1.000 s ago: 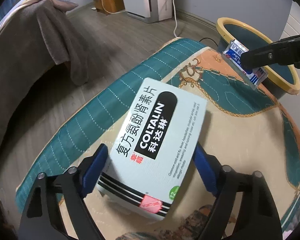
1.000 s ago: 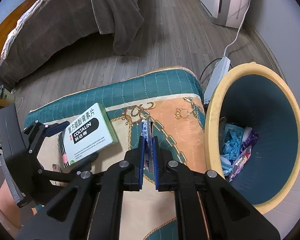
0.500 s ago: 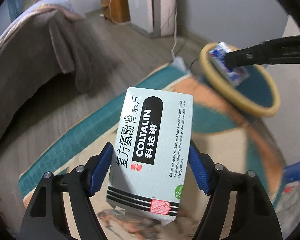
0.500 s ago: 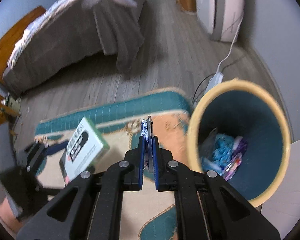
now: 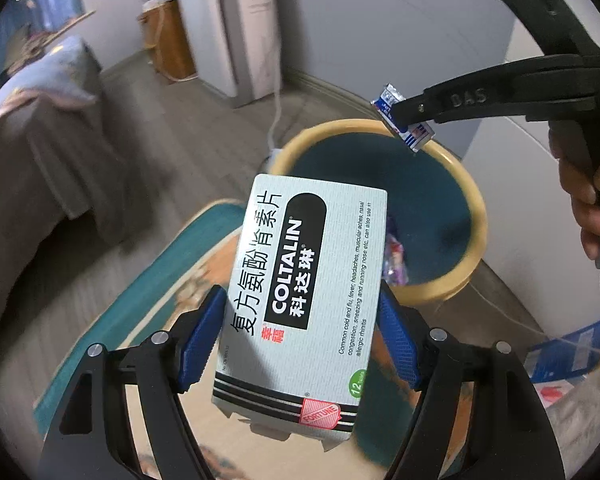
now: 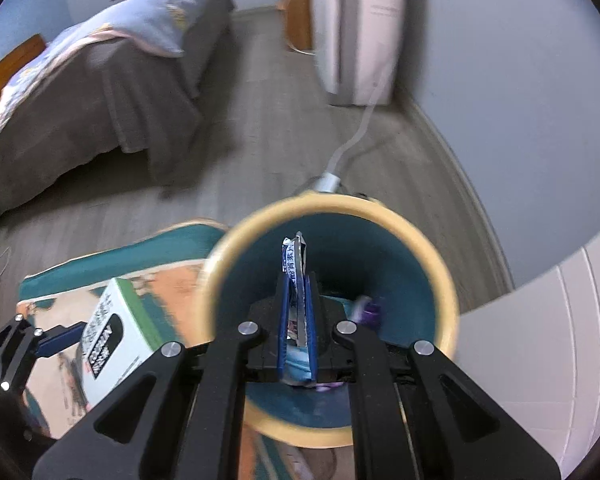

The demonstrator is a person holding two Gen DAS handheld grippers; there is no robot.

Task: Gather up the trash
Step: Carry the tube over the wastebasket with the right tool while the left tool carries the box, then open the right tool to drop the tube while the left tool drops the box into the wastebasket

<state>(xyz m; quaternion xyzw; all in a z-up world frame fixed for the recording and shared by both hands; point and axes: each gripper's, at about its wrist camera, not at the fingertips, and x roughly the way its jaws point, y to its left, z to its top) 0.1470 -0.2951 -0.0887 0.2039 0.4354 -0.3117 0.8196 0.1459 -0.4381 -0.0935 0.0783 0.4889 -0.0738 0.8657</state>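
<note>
My left gripper [image 5: 300, 332] is shut on a white Coltalin medicine box [image 5: 304, 292] and holds it in the air, just short of the teal bin with a yellow rim [image 5: 476, 216]. My right gripper [image 6: 296, 300] is shut on a flat blue and white wrapper [image 6: 294, 264], held above the bin's opening [image 6: 444, 280]. In the left wrist view the right gripper [image 5: 408, 120] with the wrapper [image 5: 388, 100] hangs over the bin's far rim. The box [image 6: 112, 332] and left gripper [image 6: 56, 338] show at the lower left of the right wrist view.
The bin holds purple and blue wrappers [image 5: 394, 256]. A teal and orange patterned rug [image 5: 168, 276] lies under both grippers. A bed with a grey cover [image 6: 80, 92] stands at the left, a white appliance [image 6: 356, 28] with a cord by the far wall.
Both grippers have risen and moved toward the bin. The box has been lifted off the rug. The wrapper has gone from beside the bin to above its opening.
</note>
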